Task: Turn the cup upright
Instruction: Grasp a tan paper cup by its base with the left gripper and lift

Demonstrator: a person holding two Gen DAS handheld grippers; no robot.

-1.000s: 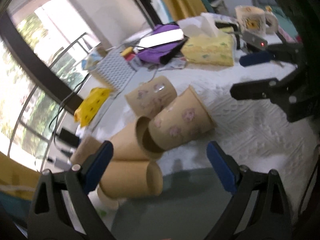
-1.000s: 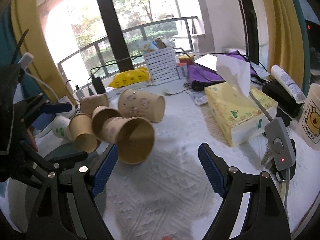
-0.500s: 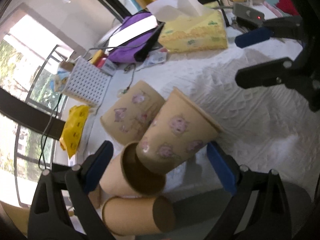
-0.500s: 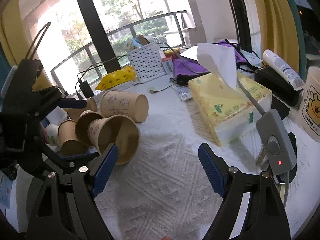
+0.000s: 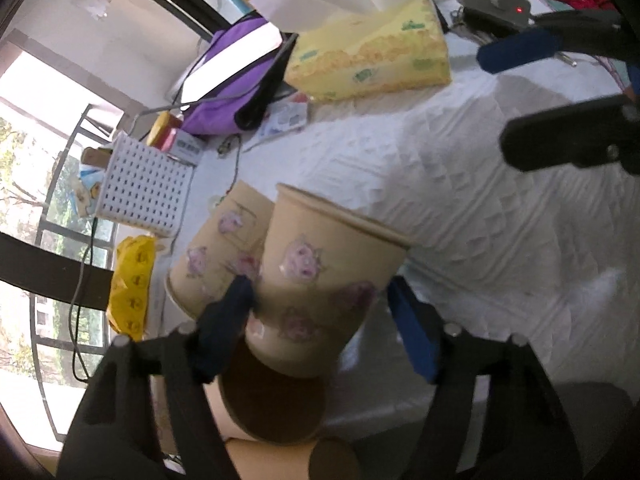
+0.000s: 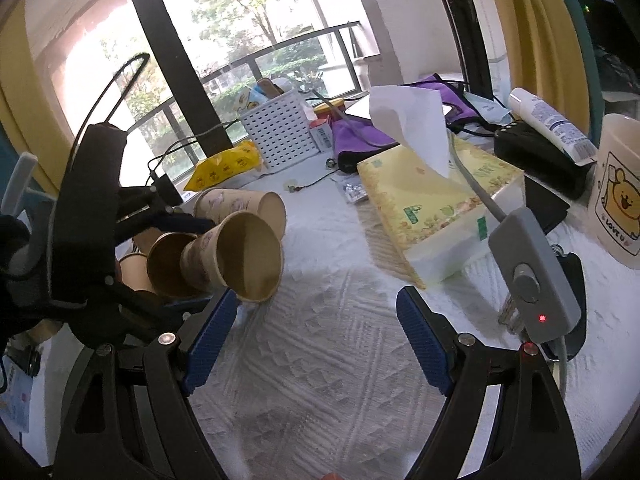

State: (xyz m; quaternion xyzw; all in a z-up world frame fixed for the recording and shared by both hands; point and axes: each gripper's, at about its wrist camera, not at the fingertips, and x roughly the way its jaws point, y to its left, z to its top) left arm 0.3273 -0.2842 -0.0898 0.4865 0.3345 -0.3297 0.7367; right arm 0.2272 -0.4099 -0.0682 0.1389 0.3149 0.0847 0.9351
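A white quilted cloth (image 6: 320, 360) covers the tabletop, with a tissue box (image 6: 436, 208) at frame centre and a railed window (image 6: 248, 40) behind. The left claw (image 5: 320, 312) is clamped on the lying cup (image 5: 320, 276), low in its view; blur hides the contact on one side. The right claw (image 6: 316, 340) stands apart, empty. Cups below are cut off.
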